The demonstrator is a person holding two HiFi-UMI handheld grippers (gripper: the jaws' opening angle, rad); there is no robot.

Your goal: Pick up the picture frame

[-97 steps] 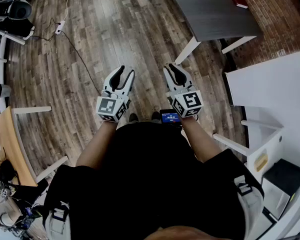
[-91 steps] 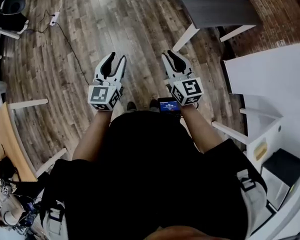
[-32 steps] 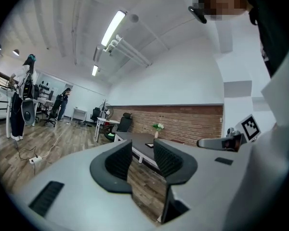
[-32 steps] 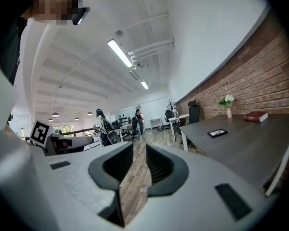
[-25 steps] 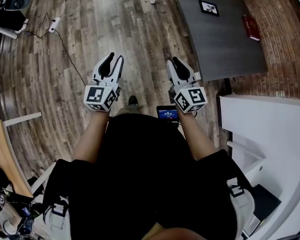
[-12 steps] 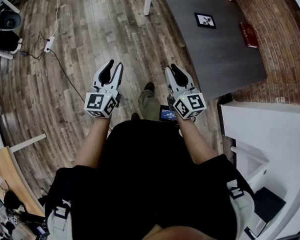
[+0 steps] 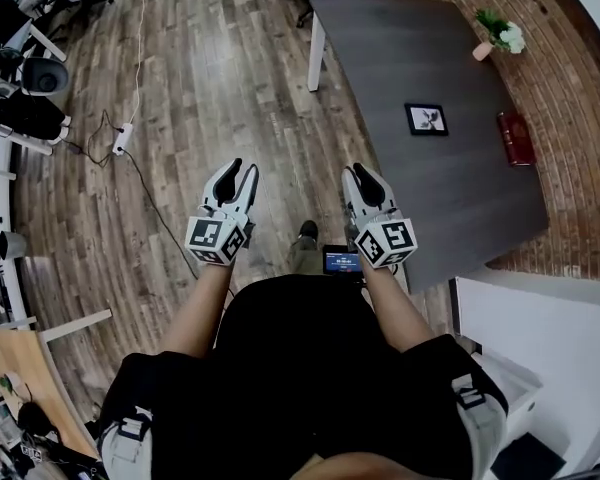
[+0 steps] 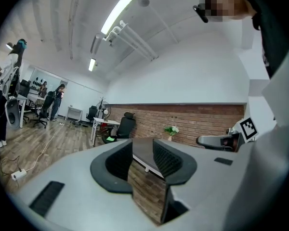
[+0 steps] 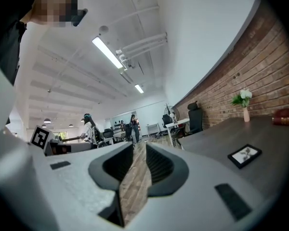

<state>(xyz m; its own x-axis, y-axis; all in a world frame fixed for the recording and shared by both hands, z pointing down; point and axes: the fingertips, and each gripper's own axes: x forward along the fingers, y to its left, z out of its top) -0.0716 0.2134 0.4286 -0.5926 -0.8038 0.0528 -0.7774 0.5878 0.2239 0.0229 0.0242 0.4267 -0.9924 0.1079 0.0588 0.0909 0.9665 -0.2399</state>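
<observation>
The left gripper (image 7: 240, 171) and right gripper (image 7: 359, 174) are being held empty, jaws barely parted, so the flat-lying picture frame (image 7: 426, 119) is probably being exposed to shoving instead of grasping.

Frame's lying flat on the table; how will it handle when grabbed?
The picture frame looks thin and rigid, probably light. Lying flat on the table, its low edge may slide before lifting. Any glazing could be fragile.

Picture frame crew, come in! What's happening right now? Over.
Open and empty: left gripper, right gripper. On the dark table, flat, untouched: picture frame, ahead of the right gripper. The red book and flower vase sit apart from it; nothing blocking.
</observation>
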